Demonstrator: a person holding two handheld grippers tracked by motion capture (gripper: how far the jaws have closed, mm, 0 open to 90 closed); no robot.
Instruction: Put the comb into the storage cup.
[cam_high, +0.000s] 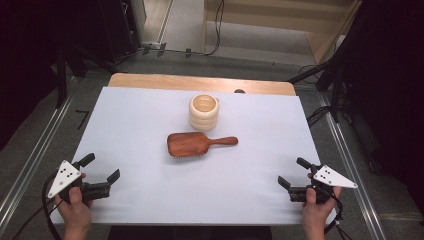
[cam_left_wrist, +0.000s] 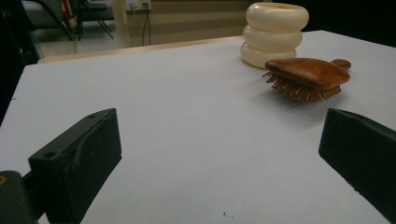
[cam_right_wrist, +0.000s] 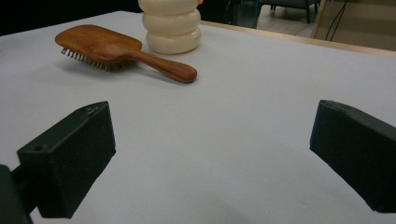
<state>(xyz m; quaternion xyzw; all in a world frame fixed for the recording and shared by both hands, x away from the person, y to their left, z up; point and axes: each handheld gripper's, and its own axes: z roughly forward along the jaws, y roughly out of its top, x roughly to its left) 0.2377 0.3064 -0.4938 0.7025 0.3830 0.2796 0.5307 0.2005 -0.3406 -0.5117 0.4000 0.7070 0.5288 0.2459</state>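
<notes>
Left gripper and right gripper — jaws apart, empty, well clear of brush and cup.

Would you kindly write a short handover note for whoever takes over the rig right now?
Left claw: open, holding nothing, low over the table's near left corner.
Right claw: open, holding nothing, at the near right corner.
Wooden hairbrush: mid-table, bristles down, handle toward the right.
Cream ringed cup: upright just behind the brush, apparently empty.
Done: nothing grasped yet.
Left: probably pick up the brush, perhaps to stand it in the cup.
</notes>
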